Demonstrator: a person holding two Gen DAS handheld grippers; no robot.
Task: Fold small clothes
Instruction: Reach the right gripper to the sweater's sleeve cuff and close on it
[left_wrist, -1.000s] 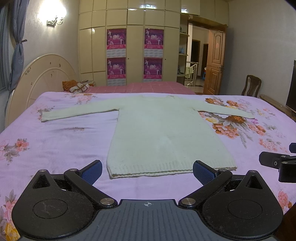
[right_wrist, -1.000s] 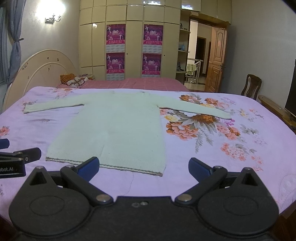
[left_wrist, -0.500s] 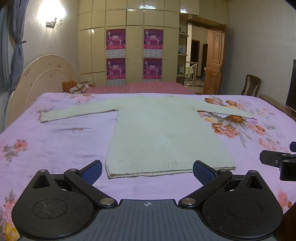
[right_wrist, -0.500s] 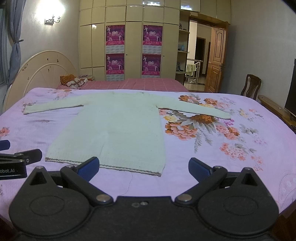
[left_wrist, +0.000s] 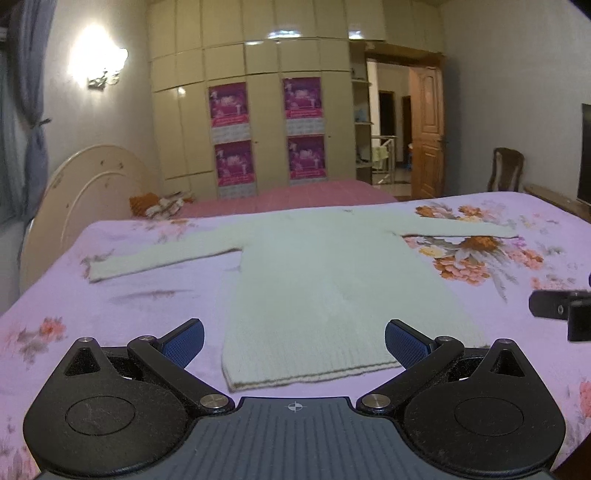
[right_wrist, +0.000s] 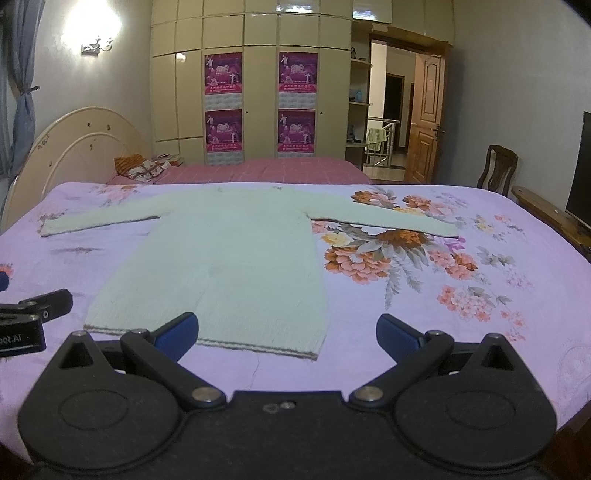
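1. Evidently no fold has begun: the pale green sweater (left_wrist: 332, 295) lies flat and face-up on the floral bedspread (left_wrist: 110, 314), both sleeves stretched out sideways, its ribbed hem (left_wrist: 314, 373) towards the near edge of the bed and its neck towards the far edge.

2. The left gripper (left_wrist: 294, 338) hovers over the near edge with its blue pads spread wide and nothing between them; it faces the hem's left half.

3. The right gripper (right_wrist: 286, 332) is likewise spread wide and empty, sitting near the hem's right corner (right_wrist: 314, 355).

4. The step in hand looks like the approach for a first grasp. To do it well, each gripper should probably go to its own side and pinch both knit layers together, so the back does not lag behind the front.

5. Lifting only slightly and moving both grippers at an even pace would likely keep the soft knit from stretching or dragging wrinkles across the bedspread.

6. Sleeves probably want folding across the body first, laid straight, before the hem is carried towards the neck.

7. Writing: the neighbouring gripper body at the left edge of the right wrist view bears white letters, partly cut off, reading "oot.AI" (right_wrist: 14, 338).

8. Four magenta posters (right_wrist: 223, 74) on the wardrobe doors carry print too small to read.
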